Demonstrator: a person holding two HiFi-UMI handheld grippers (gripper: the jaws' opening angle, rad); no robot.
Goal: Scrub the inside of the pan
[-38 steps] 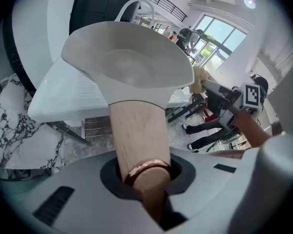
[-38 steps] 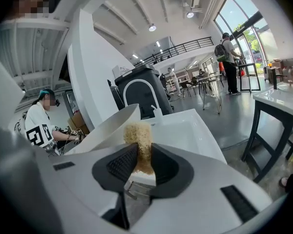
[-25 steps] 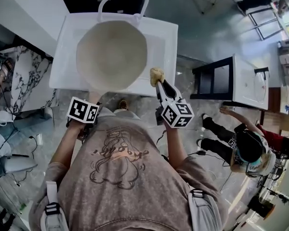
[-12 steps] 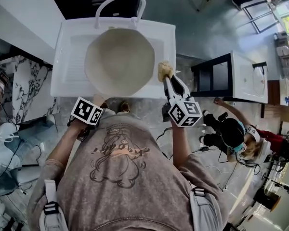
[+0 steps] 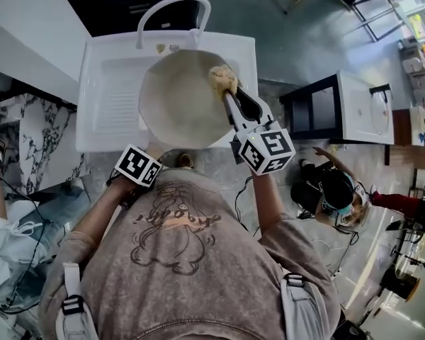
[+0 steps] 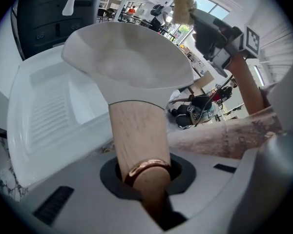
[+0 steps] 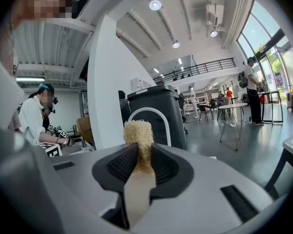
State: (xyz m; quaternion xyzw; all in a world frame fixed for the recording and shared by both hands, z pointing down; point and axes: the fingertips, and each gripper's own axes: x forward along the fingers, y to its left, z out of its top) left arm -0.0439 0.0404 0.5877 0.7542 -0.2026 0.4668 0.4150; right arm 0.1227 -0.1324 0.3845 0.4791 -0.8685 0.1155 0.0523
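Observation:
A pale pan [image 5: 180, 101] with a cream inside is held tilted over the white sink [image 5: 103, 83]. My left gripper [image 5: 146, 153] is shut on its wooden handle [image 6: 136, 135], just ahead of a copper ring. The pan's bowl [image 6: 129, 62] fills the upper middle of the left gripper view. My right gripper [image 5: 231, 101] is shut on a scrub brush, whose yellow fibrous head [image 5: 223, 78] lies at the pan's upper right inner wall. In the right gripper view that brush [image 7: 138, 138] sticks out between the closed jaws of my right gripper [image 7: 138, 162]. From the left gripper view, the brush head [image 6: 184, 4] appears above the rim.
A white arched faucet [image 5: 166, 13] stands behind the sink. A marble counter [image 5: 35, 119] lies to the left. A black-framed table with a white top [image 5: 340, 115] stands right of the sink, and a person [image 5: 333, 190] crouches near it. A dark bin [image 7: 156, 106] stands beyond the faucet.
My right gripper swung up and left, carrying the brush from the sink's right edge onto the pan's inner wall. The pan drifted a little to the right.

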